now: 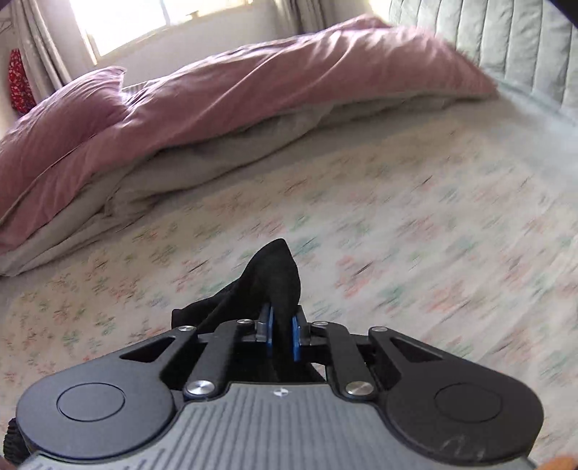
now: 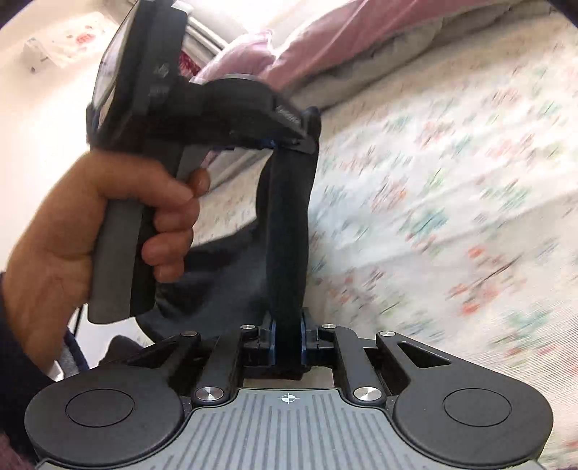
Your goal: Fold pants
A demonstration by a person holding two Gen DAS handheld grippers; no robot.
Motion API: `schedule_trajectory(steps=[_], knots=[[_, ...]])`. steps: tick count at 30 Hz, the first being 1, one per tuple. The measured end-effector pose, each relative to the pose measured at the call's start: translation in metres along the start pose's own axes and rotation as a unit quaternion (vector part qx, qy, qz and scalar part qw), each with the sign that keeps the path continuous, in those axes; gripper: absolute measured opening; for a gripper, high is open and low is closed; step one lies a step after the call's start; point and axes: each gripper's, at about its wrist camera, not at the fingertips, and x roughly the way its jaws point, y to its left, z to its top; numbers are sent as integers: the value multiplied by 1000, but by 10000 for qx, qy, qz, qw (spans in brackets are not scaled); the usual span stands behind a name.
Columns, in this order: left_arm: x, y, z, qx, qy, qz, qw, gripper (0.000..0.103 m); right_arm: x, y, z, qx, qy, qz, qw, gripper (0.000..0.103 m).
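A: Left gripper [image 1: 281,327], state?
B: Clamped. Blue-padded fingers [image 1: 268,323] drawn close, pinching a fold of the black fabric pants [image 1: 278,274]. Cloth rising in a peak just past the pads, with more trailing off to the left.

A: Right gripper [image 2: 288,338], state?
B: Likewise clamped. Blue pads pressed on a band of the same black pants. Band stretched taut and upward from the right jaws to the left gripper's jaws, seen higher in the right wrist view.

A: Position of the left unit in the right wrist view?
B: Upper left, grey handle held in a bare hand [image 2: 90,217], fingers wrapped around the grip. Dark sleeve at the wrist.

A: Remaining pants fabric?
B: Hanging in a slack loop between the two grippers, clear of the bed.

A: Surface beyond?
B: White bedsheet with a small red-and-green floral print [image 1: 397,217], blurred. Farther back, a rumpled pink duvet with a grey underside [image 1: 253,94], and a pink pillow [image 1: 79,105] at its left end.

A: Far background?
B: Pale green channel-quilted headboard [image 1: 505,39] at upper right, bright window [image 1: 123,21] with curtains at upper left, red patterned cloth [image 1: 18,83] at the left edge.
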Motion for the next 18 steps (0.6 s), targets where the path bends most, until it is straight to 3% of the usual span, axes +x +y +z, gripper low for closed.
schedule_trajectory(steps=[9,12,16,18], knots=[[11,-112,33,-233,-63,-490,9985,26,-98,-65,12,111,-244,-534,9982,12],[29,-134,30,-65,22,-354,9993,27,-110,-87,13,446,-101,-705,9965,22],[45,-131,23,-166,123,-463,9987,27,-118,-106,19,969,-168,-954,9906,58],[44,-126,23,-198,116,-543,9983,27,-114,-103,20,1196,-332,-770,9893,59]])
